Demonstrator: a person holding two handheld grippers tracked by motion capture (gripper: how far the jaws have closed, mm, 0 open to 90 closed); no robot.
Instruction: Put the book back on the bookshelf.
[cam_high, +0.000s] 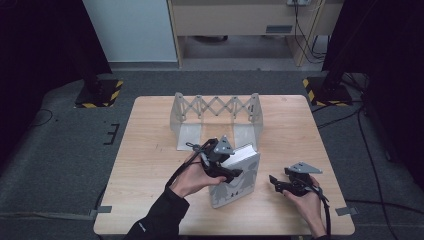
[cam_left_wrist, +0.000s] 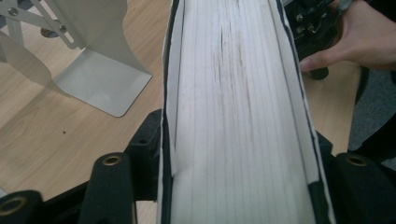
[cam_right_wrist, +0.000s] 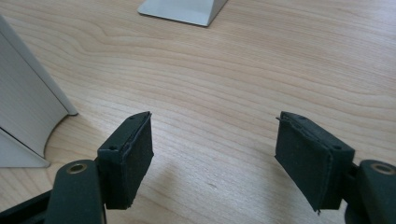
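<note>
A thick book (cam_high: 236, 187) with a grey cover stands on the wooden table (cam_high: 150, 165), leaning slightly. My left gripper (cam_high: 234, 173) grips it from the left, near its top. In the left gripper view the white page block (cam_left_wrist: 233, 116) runs between the two black jaws, which press on both covers. My right gripper (cam_high: 274, 181) hovers low over the table to the book's right, pointing left toward it. Its fingertips (cam_right_wrist: 128, 158) stand wide apart with bare wood between them (cam_right_wrist: 215, 154). The book's edge (cam_right_wrist: 23, 107) shows at the left of the right gripper view.
A grey metal expanding book rack (cam_high: 215, 107) stands behind the book at the table's middle back; its flat foot (cam_left_wrist: 100, 86) lies close to the book. The person's right hand (cam_left_wrist: 364, 37) shows beyond the book. Dark stands (cam_high: 97, 92) flank the table on the floor.
</note>
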